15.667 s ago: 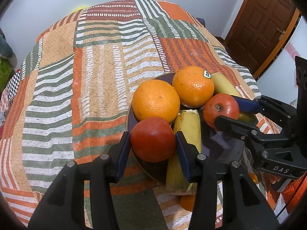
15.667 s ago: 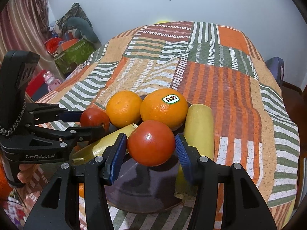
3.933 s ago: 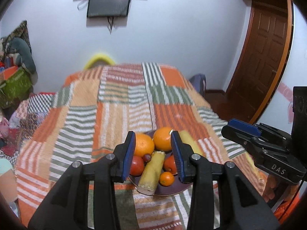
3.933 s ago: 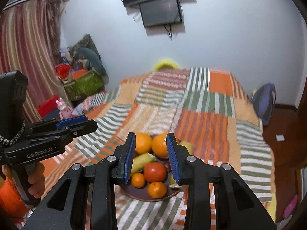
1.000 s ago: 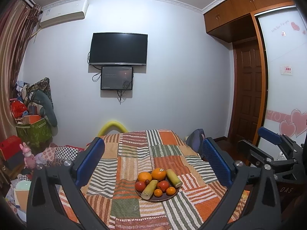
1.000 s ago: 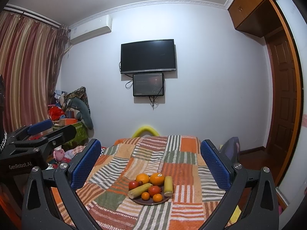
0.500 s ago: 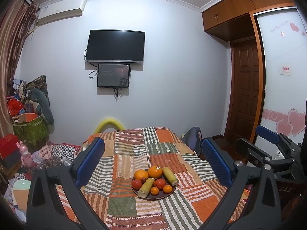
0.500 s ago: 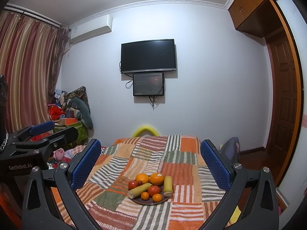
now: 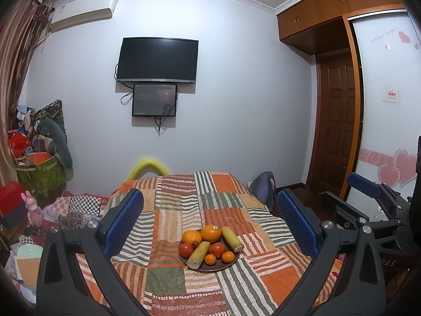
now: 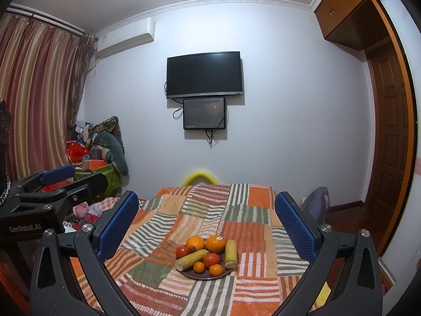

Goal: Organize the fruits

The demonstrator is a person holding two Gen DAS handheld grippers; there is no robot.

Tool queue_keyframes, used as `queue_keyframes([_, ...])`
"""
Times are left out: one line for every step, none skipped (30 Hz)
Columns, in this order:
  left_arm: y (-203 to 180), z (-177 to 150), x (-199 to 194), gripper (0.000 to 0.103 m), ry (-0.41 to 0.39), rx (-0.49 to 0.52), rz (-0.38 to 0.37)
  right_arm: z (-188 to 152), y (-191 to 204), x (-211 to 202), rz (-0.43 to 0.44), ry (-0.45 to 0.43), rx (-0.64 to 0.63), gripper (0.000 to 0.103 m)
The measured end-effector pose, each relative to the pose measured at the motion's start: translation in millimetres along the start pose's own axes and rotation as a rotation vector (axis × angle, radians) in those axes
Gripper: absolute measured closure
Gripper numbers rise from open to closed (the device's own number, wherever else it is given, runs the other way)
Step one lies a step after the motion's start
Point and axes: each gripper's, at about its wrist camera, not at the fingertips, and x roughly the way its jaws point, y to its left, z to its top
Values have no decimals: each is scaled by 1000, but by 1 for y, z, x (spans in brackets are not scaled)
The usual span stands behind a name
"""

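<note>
Orange and red fruit (image 9: 210,245) filled the dark plate (image 9: 209,268) on the striped quilt (image 9: 168,242), while left gripper (image 9: 210,230) and right gripper (image 10: 206,226) hung spread wide, empty.

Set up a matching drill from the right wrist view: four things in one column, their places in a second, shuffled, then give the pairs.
Things:
1. dark round plate
2. large orange with a white sticker
3. black wall-mounted television
4. white air conditioner unit

Places:
A. high on the wall, beside the striped curtains
B. at the far side of the fruit pile
C. on the striped patchwork bedspread, under the fruit
D. on the wall, just above a smaller dark screen

Pairs: 1-C, 2-B, 3-D, 4-A
</note>
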Motion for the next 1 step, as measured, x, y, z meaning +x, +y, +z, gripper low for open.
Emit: queue_keyframes([0, 0, 1, 0, 2, 2, 1, 0, 0, 0, -1, 1, 0, 0])
